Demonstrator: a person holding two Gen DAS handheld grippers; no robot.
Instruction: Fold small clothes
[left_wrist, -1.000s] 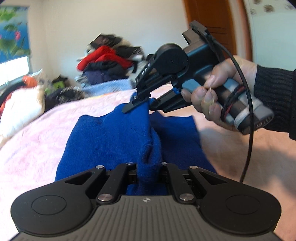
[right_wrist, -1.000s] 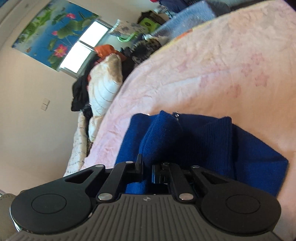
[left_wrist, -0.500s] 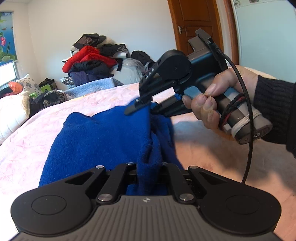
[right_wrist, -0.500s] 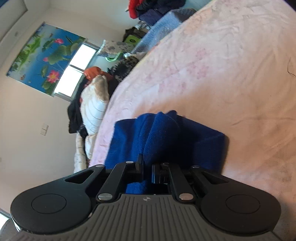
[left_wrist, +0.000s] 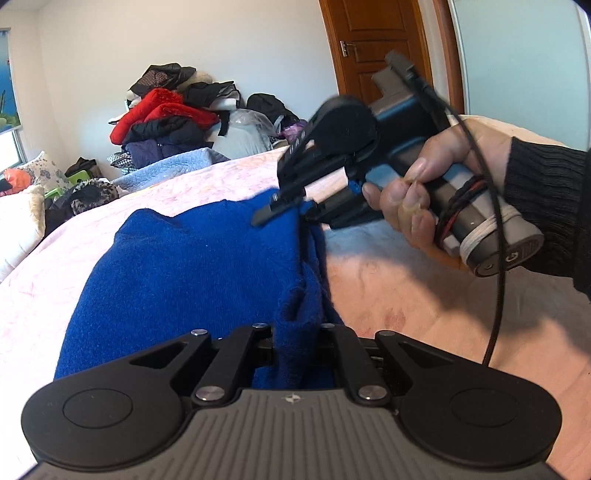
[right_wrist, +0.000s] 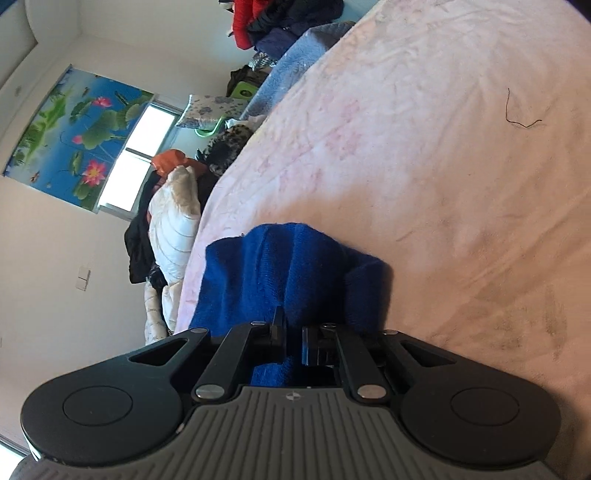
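A blue knit garment (left_wrist: 192, 266) lies partly lifted over the pink bedspread (left_wrist: 44, 288). My left gripper (left_wrist: 297, 332) is shut on a bunched edge of the garment at the near side. My right gripper (left_wrist: 291, 214) is shut on the garment's far edge, held by a hand (left_wrist: 436, 192) in a dark sleeve. In the right wrist view the right gripper (right_wrist: 293, 338) pinches a fold of the blue garment (right_wrist: 280, 269), which drapes down onto the bedspread (right_wrist: 424, 177).
A heap of red, black and grey clothes (left_wrist: 173, 114) sits at the bed's far end beside a light blue blanket (left_wrist: 170, 170). A white quilted pillow (right_wrist: 173, 221) lies at the bed's left edge. A wooden door (left_wrist: 373, 48) stands behind. A dark thread (right_wrist: 517, 114) lies on the bedspread.
Both grippers have carried the held edge of the blue garment across, so the far layer now covers the part that lay to the right. Both views have swung toward the door side.
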